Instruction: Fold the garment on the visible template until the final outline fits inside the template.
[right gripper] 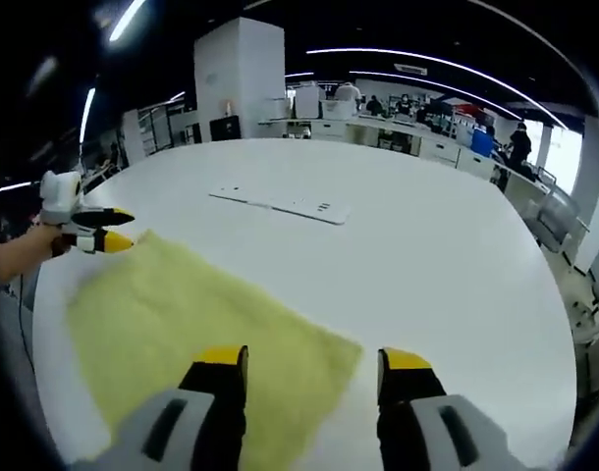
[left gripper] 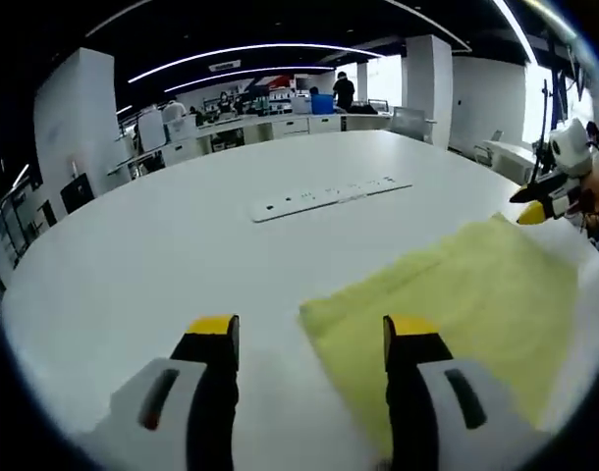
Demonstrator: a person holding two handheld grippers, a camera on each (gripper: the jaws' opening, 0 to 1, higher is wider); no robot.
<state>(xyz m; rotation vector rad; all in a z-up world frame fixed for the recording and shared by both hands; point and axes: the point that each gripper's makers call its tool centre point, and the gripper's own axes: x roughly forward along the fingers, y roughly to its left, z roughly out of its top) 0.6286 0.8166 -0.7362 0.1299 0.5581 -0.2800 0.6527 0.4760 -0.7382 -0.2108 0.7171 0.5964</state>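
You're in a big open office, ceiling light strips overhead, desks and people at the back. Large white round table takes most of the space. Yellow garment lies flat on its near side, one corner between your grippers. White strip panel sits mid-table, well apart from the cloth. Left gripper and right gripper both released, jaws spread, holding nothing.

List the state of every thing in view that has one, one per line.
yellow garment: lying flat on the white table, spread out.
left gripper: open, holding nothing, over a garment corner.
right gripper: open, holding nothing, over a garment corner.
white panel: lying flat mid-table, apart from the garment.
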